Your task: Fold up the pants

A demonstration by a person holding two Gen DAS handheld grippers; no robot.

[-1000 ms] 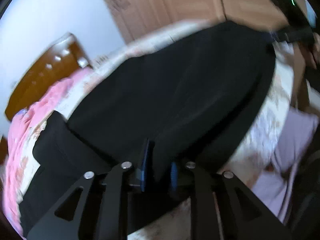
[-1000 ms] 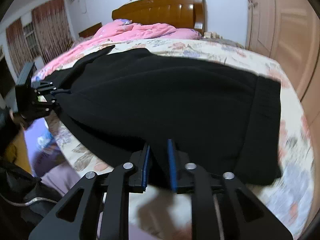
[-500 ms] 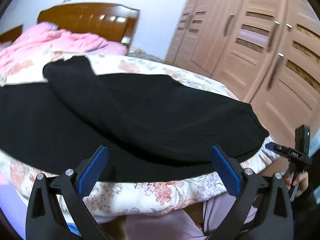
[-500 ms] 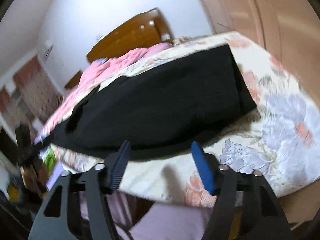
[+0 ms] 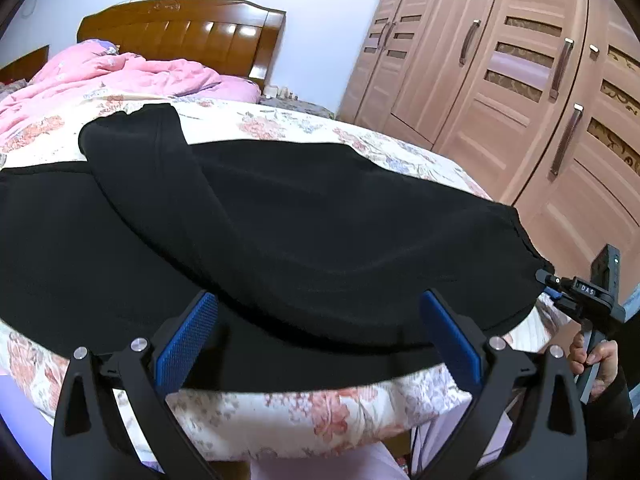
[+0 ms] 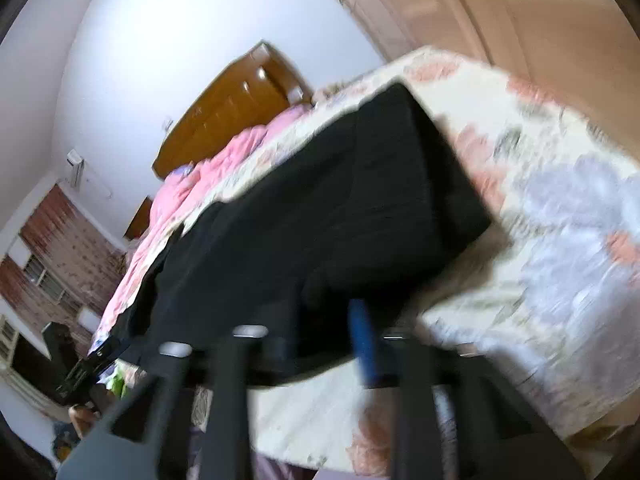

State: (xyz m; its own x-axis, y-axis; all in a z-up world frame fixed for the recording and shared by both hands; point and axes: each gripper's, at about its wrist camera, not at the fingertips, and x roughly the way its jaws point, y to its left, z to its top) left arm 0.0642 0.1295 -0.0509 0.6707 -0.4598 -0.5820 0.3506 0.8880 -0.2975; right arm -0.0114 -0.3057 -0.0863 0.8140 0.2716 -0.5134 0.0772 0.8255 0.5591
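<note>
Black pants (image 5: 304,240) lie on the flowered bed (image 5: 288,416), their long axis running from the left edge of the left wrist frame to its right edge. One leg is folded back, its hem pointing toward the upper left. Just below them the left claw (image 5: 320,344) stands spread wide, nothing between its pads. At far right, the right claw (image 5: 550,286) has just been closing and pinches the fabric's corner.

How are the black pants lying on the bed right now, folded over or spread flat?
Folded over: one black pants layer lies across another on the floral bed, its edge running diagonally.
</note>
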